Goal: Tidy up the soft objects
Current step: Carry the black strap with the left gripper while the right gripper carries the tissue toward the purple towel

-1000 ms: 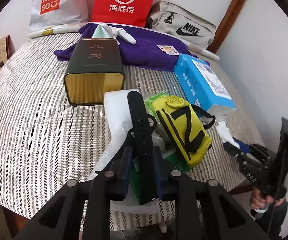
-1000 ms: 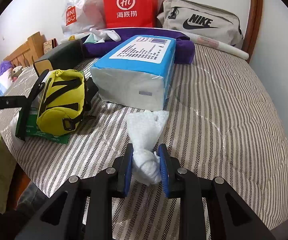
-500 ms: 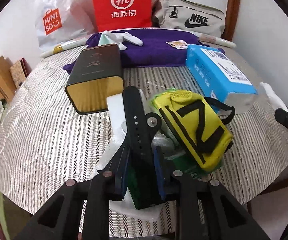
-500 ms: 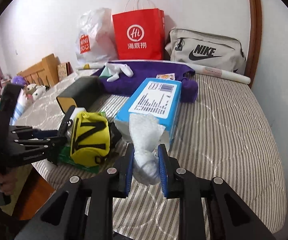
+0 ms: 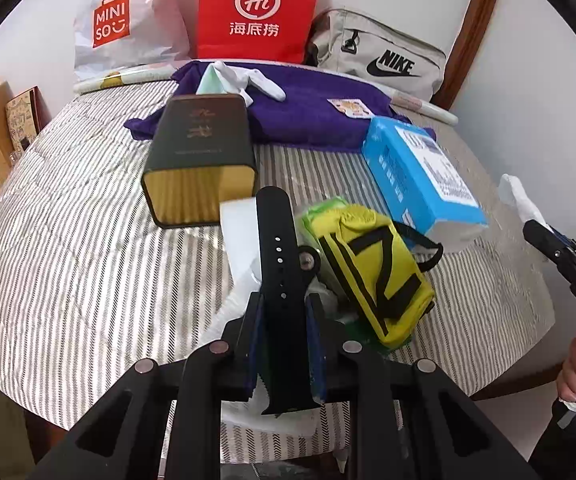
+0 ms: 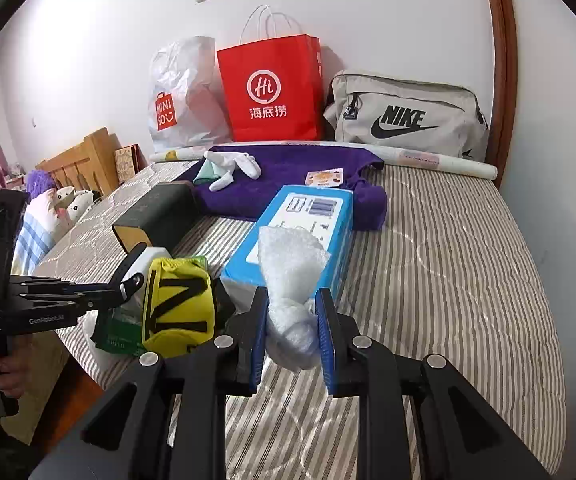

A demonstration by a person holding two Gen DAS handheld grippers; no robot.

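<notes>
striped bed (image 6: 468, 264): purple cloth (image 6: 288, 184) bears white socks (image 6: 231, 166) before red bag (image 6: 271, 92).

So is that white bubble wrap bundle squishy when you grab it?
Probably. The white bubble wrap bundle looks crumpled and pinched between the right gripper pads, so it likely squashes. Its free end stands up unsupported, suggesting it is very light.

On the bed (image 6: 448, 260), three bags stand against the wall: plastic bag (image 6: 183, 92) left, paper bag (image 6: 271, 92) middle, sports bag (image 6: 404, 116) right. Before them lies a towel (image 6: 288, 184) with gloves (image 6: 231, 168) on it. Nearer, a tin (image 6: 155, 216) lies left of a tissue pack (image 6: 308, 220), a pouch (image 6: 179, 304) before them.
</notes>
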